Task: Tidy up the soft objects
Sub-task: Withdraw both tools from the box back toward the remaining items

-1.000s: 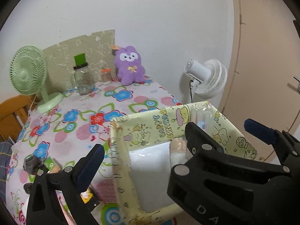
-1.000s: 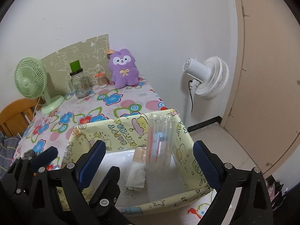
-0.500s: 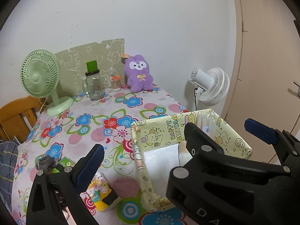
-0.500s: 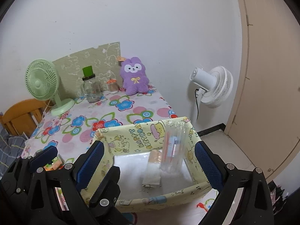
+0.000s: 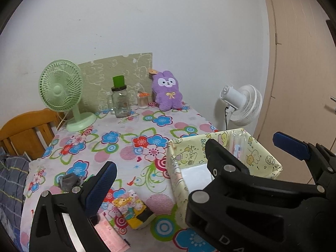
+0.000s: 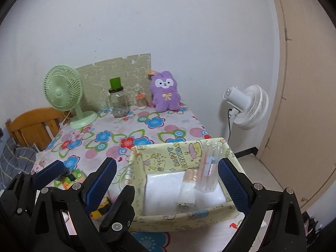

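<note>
1. The yellow cartoon-print fabric bin (image 6: 184, 159) is sitting right at the near right corner of the floral tablecloth (image 5: 130, 134), with its right wall hanging close to the table's edge and the floor dropping away past it.
2. Left of the bin there's a decent stretch of open cloth running back toward the purple plush bunny (image 5: 167, 90), which is leaning against the wall at the far edge, well apart from the bin.
3. Near the bin's front left corner a small colourful packet (image 5: 133, 209) is lying on the cloth, with a grey lump (image 5: 68, 181) further left.
4. Inside the bin, a folded white cloth (image 6: 162, 185), a small wrapped roll (image 6: 188, 189) and a clear plastic pack (image 6: 210, 166) leaning on the back right wall are all showing.
5. The left gripper (image 5: 197, 159) is hovering with fingers spread wide, holding nothing.
6. The right gripper (image 6: 167, 183) is gaping wide over the bin too, empty.
</note>
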The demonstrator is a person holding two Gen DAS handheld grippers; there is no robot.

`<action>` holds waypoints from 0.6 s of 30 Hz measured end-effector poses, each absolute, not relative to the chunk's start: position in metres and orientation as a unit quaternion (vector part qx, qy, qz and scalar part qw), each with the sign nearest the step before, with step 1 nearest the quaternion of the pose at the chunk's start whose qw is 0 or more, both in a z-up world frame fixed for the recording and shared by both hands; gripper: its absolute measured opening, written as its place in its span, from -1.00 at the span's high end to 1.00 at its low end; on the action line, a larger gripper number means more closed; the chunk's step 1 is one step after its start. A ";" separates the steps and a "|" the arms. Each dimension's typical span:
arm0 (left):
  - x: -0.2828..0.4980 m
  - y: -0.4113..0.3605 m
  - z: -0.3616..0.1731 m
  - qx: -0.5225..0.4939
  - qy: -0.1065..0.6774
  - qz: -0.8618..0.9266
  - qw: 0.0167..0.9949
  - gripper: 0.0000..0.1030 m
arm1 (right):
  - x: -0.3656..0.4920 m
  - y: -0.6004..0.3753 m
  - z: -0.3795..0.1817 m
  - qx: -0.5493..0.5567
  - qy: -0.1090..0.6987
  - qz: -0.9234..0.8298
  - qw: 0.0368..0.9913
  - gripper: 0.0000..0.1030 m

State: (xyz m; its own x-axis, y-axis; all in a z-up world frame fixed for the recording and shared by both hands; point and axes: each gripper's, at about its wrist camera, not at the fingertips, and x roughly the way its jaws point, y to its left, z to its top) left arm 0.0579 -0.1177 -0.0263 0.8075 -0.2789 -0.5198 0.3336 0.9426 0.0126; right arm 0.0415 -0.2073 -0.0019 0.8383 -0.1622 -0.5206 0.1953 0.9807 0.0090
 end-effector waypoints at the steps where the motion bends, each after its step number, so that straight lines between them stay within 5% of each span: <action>1: 0.056 -0.115 -0.025 0.052 0.263 -0.159 0.950 -0.99 | 0.040 -0.205 -0.001 0.031 0.267 -0.091 0.959 -0.92; 18: 0.040 -0.070 -0.021 0.043 0.249 -0.122 0.960 -0.99 | 0.032 -0.159 0.003 0.020 0.254 -0.051 0.966 -0.92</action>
